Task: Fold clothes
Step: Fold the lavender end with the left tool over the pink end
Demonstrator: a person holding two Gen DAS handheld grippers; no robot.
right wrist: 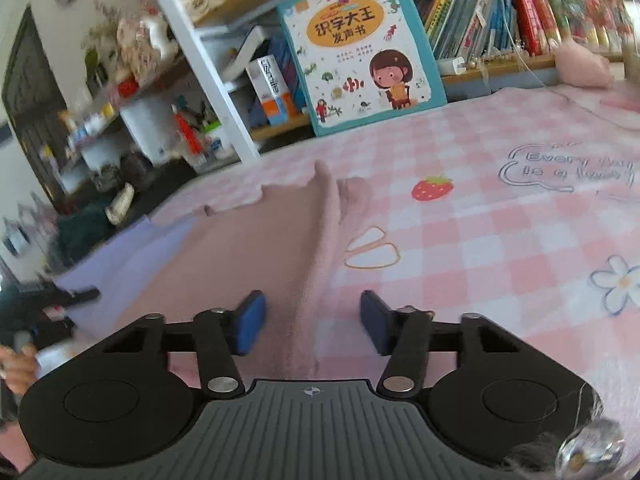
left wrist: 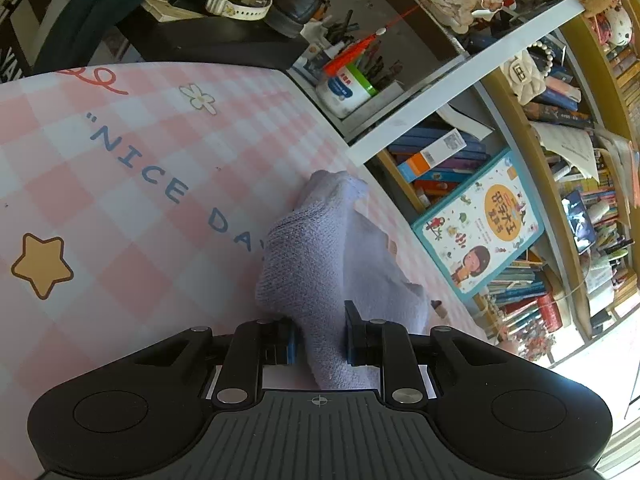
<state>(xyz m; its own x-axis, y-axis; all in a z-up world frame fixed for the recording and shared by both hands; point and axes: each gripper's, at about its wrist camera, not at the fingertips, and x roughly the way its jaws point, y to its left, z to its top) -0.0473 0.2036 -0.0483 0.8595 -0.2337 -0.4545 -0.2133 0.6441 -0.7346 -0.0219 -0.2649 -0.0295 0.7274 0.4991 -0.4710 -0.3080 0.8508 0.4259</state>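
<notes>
The desk [right wrist: 500, 216] under me wears a pink-and-white checked cover printed with a strawberry [right wrist: 433, 188], a star [left wrist: 42, 266] and the words NICE DAY [left wrist: 160, 172]; it fills most of both views. Behind it, from twelve to three o'clock, stands a crowded bookshelf [left wrist: 560, 200], with a picture book [right wrist: 360, 48] in a teal frame propped at its foot. The cloth [right wrist: 248, 248] I am folding lies spread on the cover at about eleven o'clock from my right fingers [right wrist: 313, 322], dusty pink on one face and lavender on the other, with a ridge running up its right edge. My right fingers stand apart, astride that ridge near its lower end; their blue pads [right wrist: 250, 328] do not press on the fabric. No earlier view is given to compare. My left fingers [left wrist: 322, 338] are clamped on a bunched lavender fold of the same cloth, which rises from between the pads toward twelve o'clock and drapes back onto the cover. From the right view, that left tool shows as a dark blur at nine o'clock.
</notes>
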